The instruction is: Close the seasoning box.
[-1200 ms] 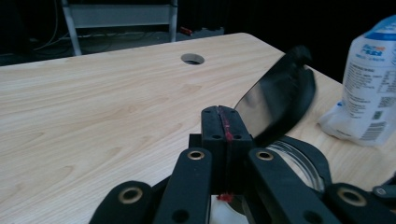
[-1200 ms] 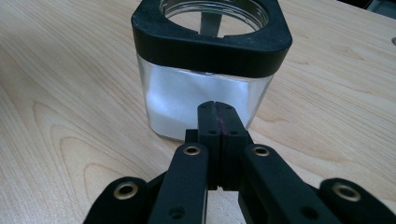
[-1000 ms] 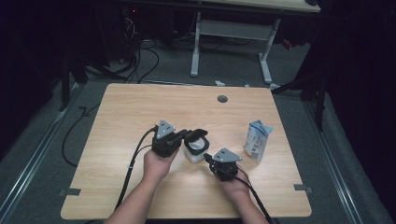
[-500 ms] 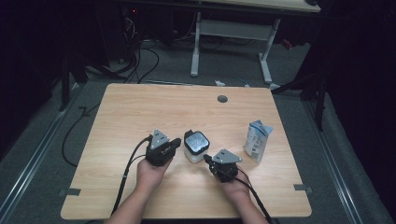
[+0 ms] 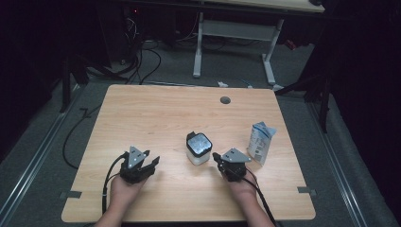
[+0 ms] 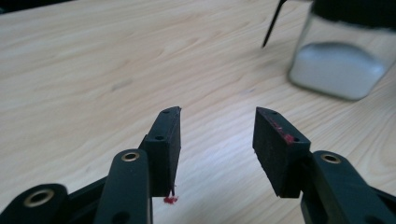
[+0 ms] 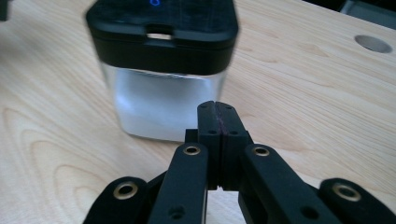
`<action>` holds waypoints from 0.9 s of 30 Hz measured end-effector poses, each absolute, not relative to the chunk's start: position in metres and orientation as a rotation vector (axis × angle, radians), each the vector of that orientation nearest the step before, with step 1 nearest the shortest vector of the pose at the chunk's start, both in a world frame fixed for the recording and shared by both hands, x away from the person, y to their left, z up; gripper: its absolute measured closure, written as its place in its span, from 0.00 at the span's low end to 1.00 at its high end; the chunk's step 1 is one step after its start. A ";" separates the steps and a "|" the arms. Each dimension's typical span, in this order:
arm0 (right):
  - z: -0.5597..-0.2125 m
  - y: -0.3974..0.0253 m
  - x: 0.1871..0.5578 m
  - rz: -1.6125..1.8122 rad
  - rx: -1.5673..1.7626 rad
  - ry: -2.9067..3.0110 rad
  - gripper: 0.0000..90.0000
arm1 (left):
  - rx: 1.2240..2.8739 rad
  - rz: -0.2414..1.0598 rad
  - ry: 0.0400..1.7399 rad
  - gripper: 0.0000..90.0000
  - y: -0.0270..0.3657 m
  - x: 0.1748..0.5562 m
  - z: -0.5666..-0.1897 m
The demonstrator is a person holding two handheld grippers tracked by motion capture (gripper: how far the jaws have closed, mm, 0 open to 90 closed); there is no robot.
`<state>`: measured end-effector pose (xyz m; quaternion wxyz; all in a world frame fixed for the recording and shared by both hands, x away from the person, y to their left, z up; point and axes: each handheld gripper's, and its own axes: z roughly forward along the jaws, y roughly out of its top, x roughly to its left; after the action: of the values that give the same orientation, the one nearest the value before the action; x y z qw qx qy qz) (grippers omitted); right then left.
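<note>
Jar upright mid-desk, black lid on, white fill (contents unclear) | left tongs gaping, empty, jar off to their right, apart | right tongs pressed shut on nothing, tips just beside jar, nearer | carton far right.

No text is legible on the jar or the small carton.

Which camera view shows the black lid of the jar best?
The right gripper view: the jar's black lid is close, with its front latch visible. The high view shows the lid small, from above. The left gripper view catches just its lower edge at the top right.
</note>
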<state>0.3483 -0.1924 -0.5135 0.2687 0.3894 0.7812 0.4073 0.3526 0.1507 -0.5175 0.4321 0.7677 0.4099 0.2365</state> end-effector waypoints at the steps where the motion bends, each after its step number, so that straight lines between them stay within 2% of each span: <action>1: -0.514 -0.194 0.349 1.098 1.056 2.100 1.00 | 1.906 0.576 1.043 0.57 0.155 0.352 -0.521; 8: -0.511 -0.202 0.360 1.085 1.117 2.060 1.00 | 1.823 0.505 1.116 0.56 0.180 0.356 -0.522; 18: -0.511 -0.196 0.380 1.069 1.133 2.075 1.00 | 1.805 0.502 1.124 0.55 0.182 0.359 -0.524; 27: -0.510 -0.183 0.380 1.070 1.090 2.100 1.00 | 1.804 0.502 1.128 0.55 0.183 0.359 -0.524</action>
<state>0.3796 -0.1834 -0.5099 0.2691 0.4042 0.7789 0.3969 0.3591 0.1834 -0.5245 0.4598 0.7329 0.4581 0.2040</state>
